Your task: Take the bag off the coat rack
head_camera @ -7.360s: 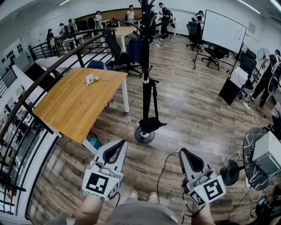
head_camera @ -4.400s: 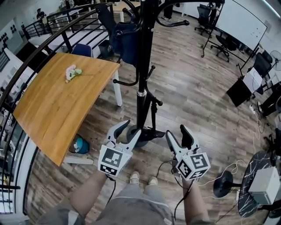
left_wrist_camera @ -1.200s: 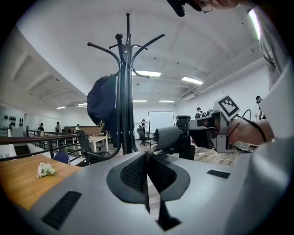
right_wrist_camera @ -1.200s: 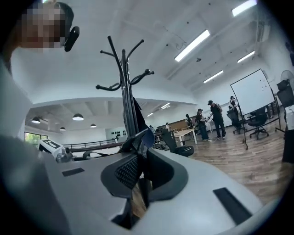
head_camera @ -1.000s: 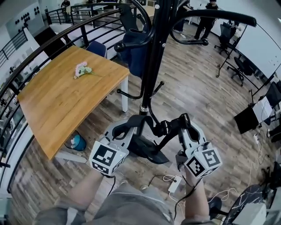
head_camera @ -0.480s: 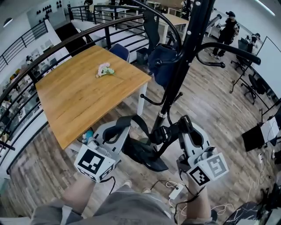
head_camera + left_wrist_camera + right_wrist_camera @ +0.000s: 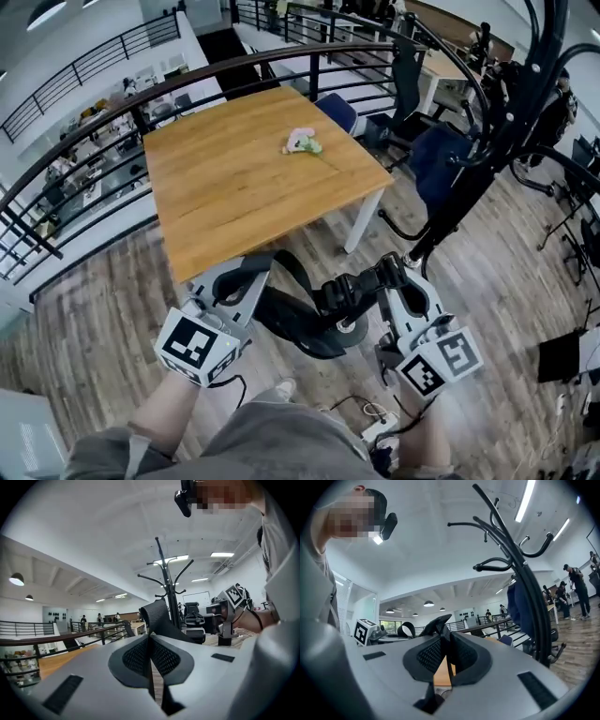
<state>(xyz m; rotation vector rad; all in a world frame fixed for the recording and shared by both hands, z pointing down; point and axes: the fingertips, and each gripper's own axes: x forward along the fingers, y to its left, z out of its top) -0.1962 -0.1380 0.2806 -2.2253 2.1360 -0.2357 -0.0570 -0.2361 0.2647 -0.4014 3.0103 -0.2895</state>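
Note:
A black bag (image 7: 305, 330) hangs by its strap (image 7: 292, 267) between my two grippers, low in the head view and apart from the black coat rack (image 7: 469, 178) at the upper right. My left gripper (image 7: 258, 270) is shut on the strap's left end. My right gripper (image 7: 391, 272) is shut on the strap at its buckle end. In the left gripper view the strap (image 7: 157, 616) rises out of the closed jaws, with the coat rack (image 7: 166, 592) behind. The right gripper view has the strap (image 7: 440, 625) pinched between the pads and the coat rack (image 7: 525, 578) at right.
A wooden table (image 7: 234, 187) with a small pink and green thing (image 7: 302, 141) stands ahead, past the grippers. A black railing (image 7: 112, 103) runs behind it. A dark blue garment (image 7: 441, 169) hangs by the rack. A white power strip (image 7: 380, 427) and cables lie on the floor near the feet.
Both grippers have carried the bag away from the coat rack and a little higher. The rack has slid to the right edge of the head view and the table now lies ahead.

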